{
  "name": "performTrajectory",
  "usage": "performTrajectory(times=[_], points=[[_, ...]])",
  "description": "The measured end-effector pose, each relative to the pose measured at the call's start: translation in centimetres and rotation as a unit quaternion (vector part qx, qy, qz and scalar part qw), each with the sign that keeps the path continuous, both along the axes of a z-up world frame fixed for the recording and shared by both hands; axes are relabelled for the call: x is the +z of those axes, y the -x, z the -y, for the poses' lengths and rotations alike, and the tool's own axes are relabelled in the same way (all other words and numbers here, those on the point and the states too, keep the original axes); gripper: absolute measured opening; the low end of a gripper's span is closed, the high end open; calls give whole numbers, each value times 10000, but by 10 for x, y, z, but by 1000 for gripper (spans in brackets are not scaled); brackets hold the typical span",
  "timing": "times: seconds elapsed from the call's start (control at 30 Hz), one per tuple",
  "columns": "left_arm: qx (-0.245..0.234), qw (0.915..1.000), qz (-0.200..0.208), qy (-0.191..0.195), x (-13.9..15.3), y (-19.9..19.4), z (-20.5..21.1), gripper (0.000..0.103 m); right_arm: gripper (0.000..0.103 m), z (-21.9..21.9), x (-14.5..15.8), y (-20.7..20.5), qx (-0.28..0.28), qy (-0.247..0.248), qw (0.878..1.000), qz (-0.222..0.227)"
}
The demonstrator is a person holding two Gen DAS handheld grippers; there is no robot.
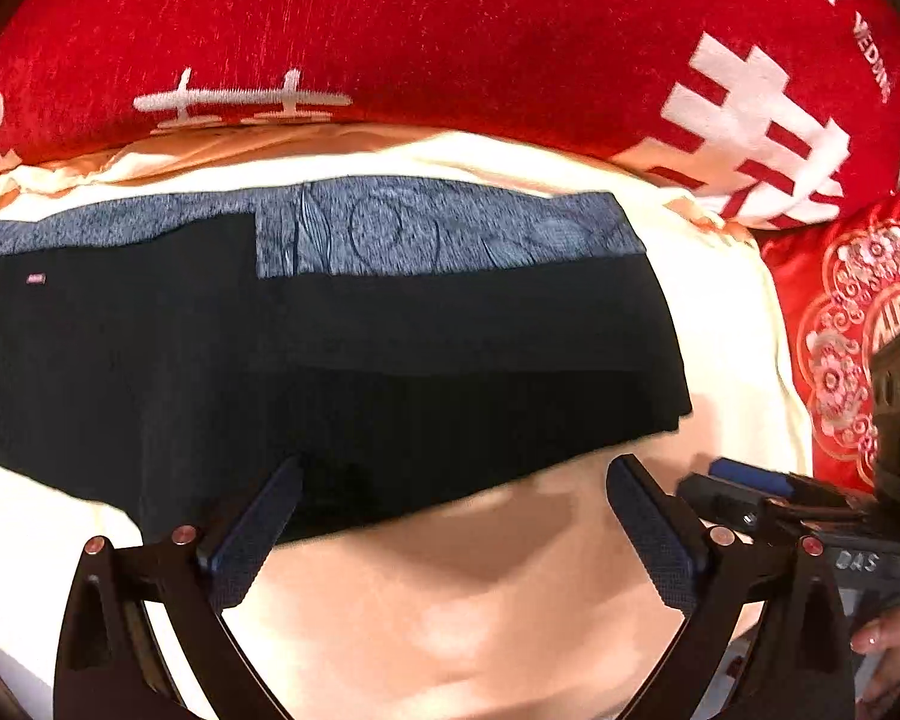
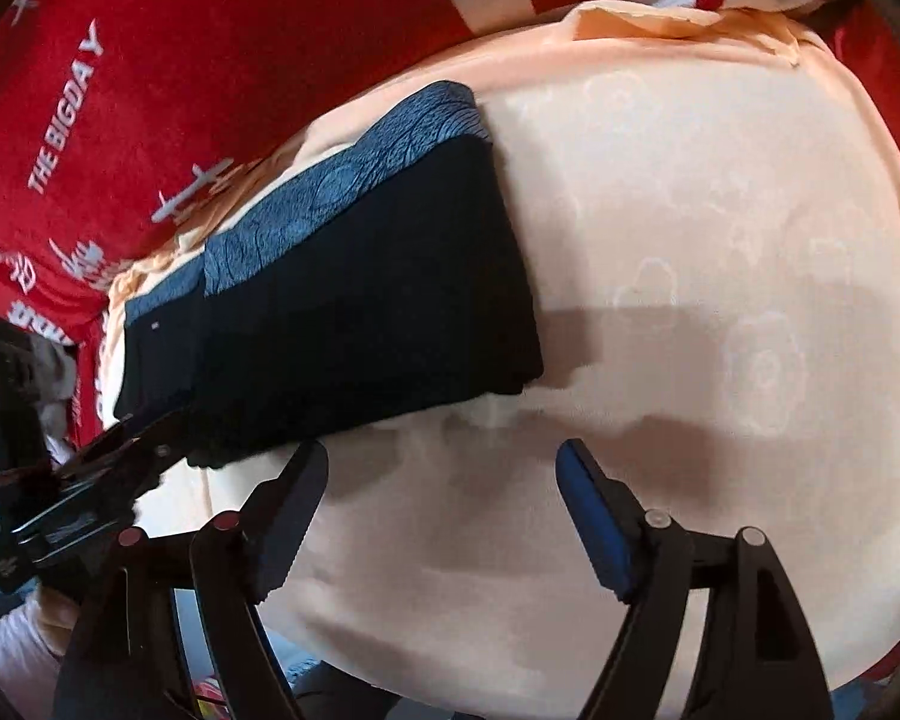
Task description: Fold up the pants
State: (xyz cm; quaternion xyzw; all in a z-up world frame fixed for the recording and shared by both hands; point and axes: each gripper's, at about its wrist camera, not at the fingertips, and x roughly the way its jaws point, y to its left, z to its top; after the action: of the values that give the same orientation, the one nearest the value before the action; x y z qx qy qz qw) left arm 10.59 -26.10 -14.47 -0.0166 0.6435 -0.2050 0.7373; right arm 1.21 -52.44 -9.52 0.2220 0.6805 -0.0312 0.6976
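Observation:
The black pants with a blue-grey patterned waistband lie folded flat on a cream sheet. My left gripper is open, its left finger over the pants' near edge, its right finger over bare sheet. In the right wrist view the pants lie at left centre. My right gripper is open and empty over the sheet, just right of the pants' near corner. The left gripper shows at the pants' near left edge.
A red blanket with white characters is bunched along the far side of the sheet. A red embroidered cushion lies at right. The right gripper's body and a hand show at lower right.

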Motion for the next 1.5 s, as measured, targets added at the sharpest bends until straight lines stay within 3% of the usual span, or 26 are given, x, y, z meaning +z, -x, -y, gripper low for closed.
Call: performTrajectory(times=[0.2, 0.33, 0.47, 0.7, 0.9, 1.03, 1.17, 1.33, 1.5], points=[[123, 9994, -233, -202, -6, 16, -22, 102, 82, -7, -2, 11, 186, 233, 9994, -157], [266, 9990, -347, -73, -9, 23, -35, 102, 82, -28, -2, 16, 313, 524, 9978, -275], [258, 9993, -254, 68, -5, 21, -68, 102, 82, -61, -3, 17, 308, 764, 9960, -357], [261, 9996, -32, -79, 8, 3, -156, 102, 82, -140, -7, 8, 293, 794, 9952, -499], [995, 9944, -163, -308, 1, -14, -242, 102, 82, -210, -15, -16, 612, 618, 9951, -475], [1572, 9866, -197, -390, -10, -21, -286, 102, 82, -249, -13, -47, 1168, 459, 9918, -228], [1986, 9792, -168, -381, -19, -28, -312, 102, 82, -282, -17, -90, 1752, 433, 9836, -11], [2439, 9692, -279, -177, -31, -35, -333, 102, 82, -316, -34, -133, 1905, 390, 9809, -78], [2575, 9654, -407, -42, -42, -41, -344, 102, 83, -335, -52, -135, 1960, 381, 9793, -338]])
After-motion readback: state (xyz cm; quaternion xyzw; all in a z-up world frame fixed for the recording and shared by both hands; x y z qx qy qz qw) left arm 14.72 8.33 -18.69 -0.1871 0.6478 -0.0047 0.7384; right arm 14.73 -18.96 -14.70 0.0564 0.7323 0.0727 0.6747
